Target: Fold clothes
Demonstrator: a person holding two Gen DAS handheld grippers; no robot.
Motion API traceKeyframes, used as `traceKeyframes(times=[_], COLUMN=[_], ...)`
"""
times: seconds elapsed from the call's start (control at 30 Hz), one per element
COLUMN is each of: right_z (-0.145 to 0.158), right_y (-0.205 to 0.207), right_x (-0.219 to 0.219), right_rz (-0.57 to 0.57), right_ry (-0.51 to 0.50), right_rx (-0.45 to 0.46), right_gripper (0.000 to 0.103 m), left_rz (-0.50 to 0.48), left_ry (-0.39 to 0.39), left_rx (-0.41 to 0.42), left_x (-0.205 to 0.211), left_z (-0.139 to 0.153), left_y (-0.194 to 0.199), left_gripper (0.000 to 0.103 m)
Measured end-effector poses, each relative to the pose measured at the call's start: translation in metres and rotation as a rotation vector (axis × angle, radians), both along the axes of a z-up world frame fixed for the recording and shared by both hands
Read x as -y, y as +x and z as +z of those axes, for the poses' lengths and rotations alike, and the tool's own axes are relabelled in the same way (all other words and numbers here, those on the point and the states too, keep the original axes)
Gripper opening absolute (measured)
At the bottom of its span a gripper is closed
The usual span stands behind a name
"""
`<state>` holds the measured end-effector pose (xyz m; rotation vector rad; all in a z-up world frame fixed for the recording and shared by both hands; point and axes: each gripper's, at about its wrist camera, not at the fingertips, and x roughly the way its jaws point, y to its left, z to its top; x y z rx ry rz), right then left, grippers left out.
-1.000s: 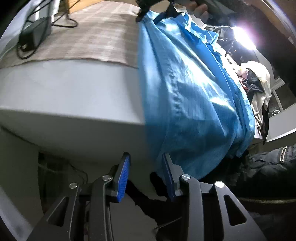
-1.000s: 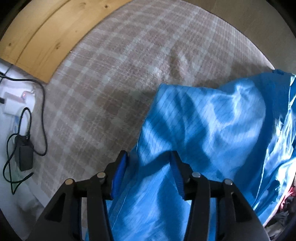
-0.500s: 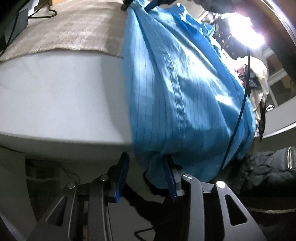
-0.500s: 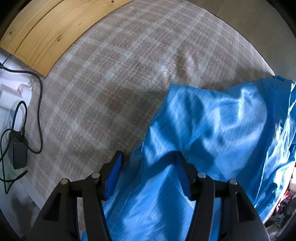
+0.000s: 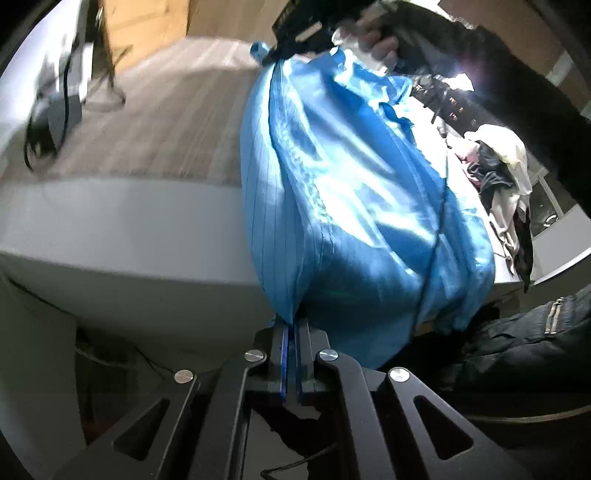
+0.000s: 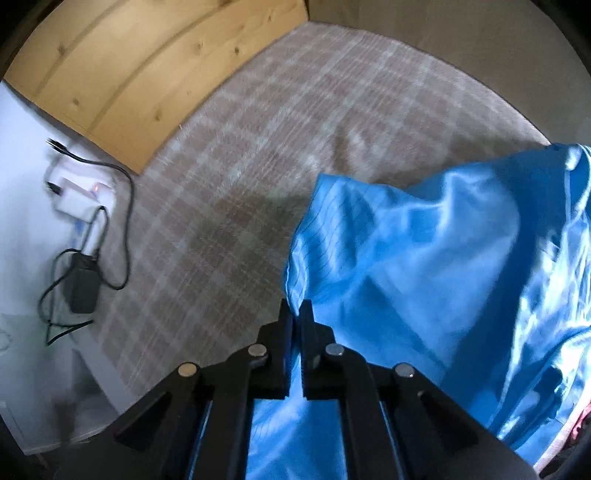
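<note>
A shiny blue garment (image 5: 343, 206) with thin dark stripes hangs stretched over the near edge of the bed. My left gripper (image 5: 291, 325) is shut on its lower hem, below the bed's edge. The right gripper (image 5: 295, 33) shows at the top of the left wrist view, held by a hand (image 5: 384, 44), pinching the garment's top corner. In the right wrist view my right gripper (image 6: 295, 314) is shut on the blue garment (image 6: 424, 258), whose cloth bunches to the right over the plaid blanket (image 6: 277, 129).
The white bed edge (image 5: 129, 229) carries a beige plaid blanket (image 5: 166, 122). A black adapter with cables (image 6: 83, 280) and a white box (image 6: 77, 192) lie at the left. A wooden headboard (image 6: 129, 66) is behind. A pile of clothes (image 5: 498, 173) sits at the right.
Both grippers closed: the left one, open around the hem before, now clamps it, and the right one now pinches the top corner. The garment hangs tauter between them.
</note>
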<state>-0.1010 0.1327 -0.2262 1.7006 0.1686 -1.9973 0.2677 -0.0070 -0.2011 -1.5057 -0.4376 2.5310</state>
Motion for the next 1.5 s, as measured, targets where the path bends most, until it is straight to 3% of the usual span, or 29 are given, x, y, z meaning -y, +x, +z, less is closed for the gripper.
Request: traceKeyframes(times=[0.23, 0.4, 0.5, 0.67, 0.73, 0.8, 0.9, 1.0, 1.13, 1.3, 1.4, 1.5], right_z=[0.035, 0.012, -0.014, -0.05, -0.047, -0.039, -0.012, 0.025, 0.049, 0.024, -0.009, -0.033], right_y=[-0.028, -0.024, -0.021, -0.02, -0.023, -0.024, -0.015, 0.011, 0.069, 0.121, 0.117, 0.109], right_x=[-0.062, -0.119, -0.145, -0.156, -0.152, -0.147, -0.15, -0.153, -0.132, -0.073, -0.058, -0.06], right_rz=[-0.07, -0.154, -0.197, -0.185, -0.159, -0.132, -0.106, -0.059, 0.106, 0.308, 0.313, 0.286], right_ry=[-0.121, -0.18, -0.195, -0.08, -0.046, 0.026, 0.045, 0.022, -0.087, -0.02, 0.053, 0.076], right_rx=[-0.021, 0.001, 0.028, -0.006, -0.03, -0.053, -0.133, -0.226, -0.173, -0.156, -0.111, -0.047], right_gripper=[0.003, 0.003, 0.003, 0.003, 0.011, 0.029, 0.029, 0.029, 0.03, 0.03, 0.03, 0.03], left_rz=[-0.064, -0.141, -0.171, -0.187, -0.166, -0.119, -0.009, 0.055, 0.005, -0.114, -0.175, -0.227], left_ry=[-0.144, -0.259, -0.244, -0.135, -0.108, -0.106, -0.149, -0.241, -0.287, -0.307, -0.32, -0.332], left_rx=[-0.037, -0.022, 0.02, 0.136, 0.164, 0.167, 0.153, 0.093, 0.075, -0.005, -0.024, -0.039], left_x=[-0.064, -0.132, -0.167, -0.205, -0.205, -0.192, -0.157, -0.124, -0.108, -0.124, -0.129, -0.133], left_z=[0.047, 0.058, 0.041, -0.006, -0.009, -0.002, 0.011, 0.019, 0.003, -0.002, -0.008, -0.015], left_y=[0.006, 0.006, 0.002, 0.01, 0.026, 0.047, 0.07, 0.076, 0.052, 0.019, 0.011, 0.004], left_gripper=[0.001, 0.001, 0.002, 0.003, 0.005, 0.006, 0.006, 0.004, 0.013, 0.014, 0.025, 0.03])
